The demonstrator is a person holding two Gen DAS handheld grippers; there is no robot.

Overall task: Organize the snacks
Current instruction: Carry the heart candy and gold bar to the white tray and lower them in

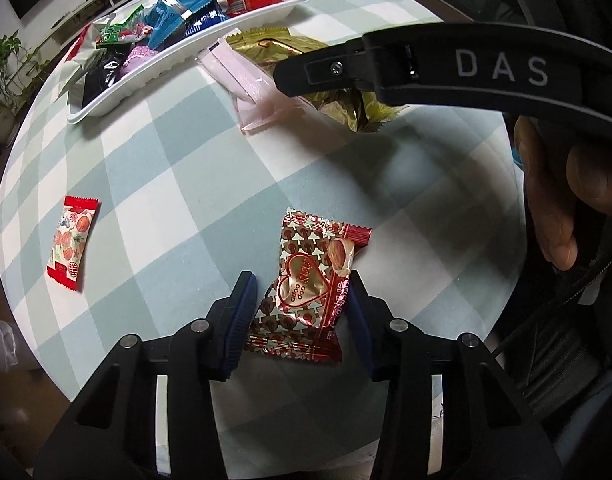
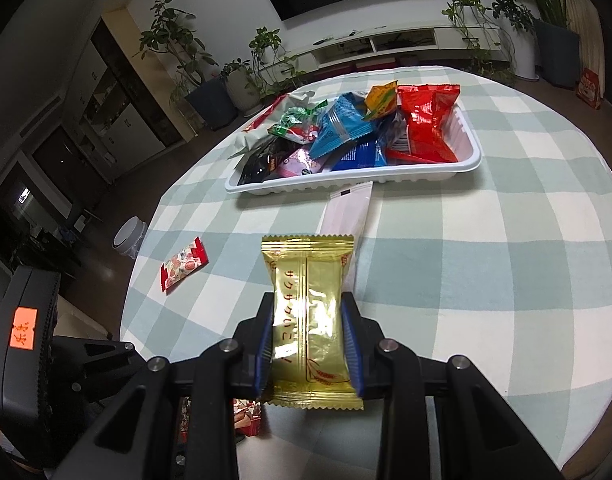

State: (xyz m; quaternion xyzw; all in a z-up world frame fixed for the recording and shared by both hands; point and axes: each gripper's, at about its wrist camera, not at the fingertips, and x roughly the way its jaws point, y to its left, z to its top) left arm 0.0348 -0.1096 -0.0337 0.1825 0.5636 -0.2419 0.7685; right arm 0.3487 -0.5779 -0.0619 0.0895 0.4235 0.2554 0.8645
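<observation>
A red and silver snack packet (image 1: 306,284) with a heart print lies on the checked tablecloth, and my left gripper (image 1: 302,316) is closed around it. Its blue pads touch the packet's two long edges. My right gripper (image 2: 308,340) is shut on a gold packet (image 2: 308,300), held above the table in front of the white tray (image 2: 346,184). The tray (image 1: 146,84) is piled with several colourful snack packets. In the left wrist view a finger of the right gripper (image 1: 386,68) hangs over the gold packet (image 1: 266,42).
A pale pink packet (image 2: 346,208) lies just before the tray, also seen in the left view (image 1: 250,80). A small red and white candy (image 1: 72,244) lies apart at the table's left edge (image 2: 182,266). A hand (image 1: 554,200) is at the right. Plants stand beyond the table.
</observation>
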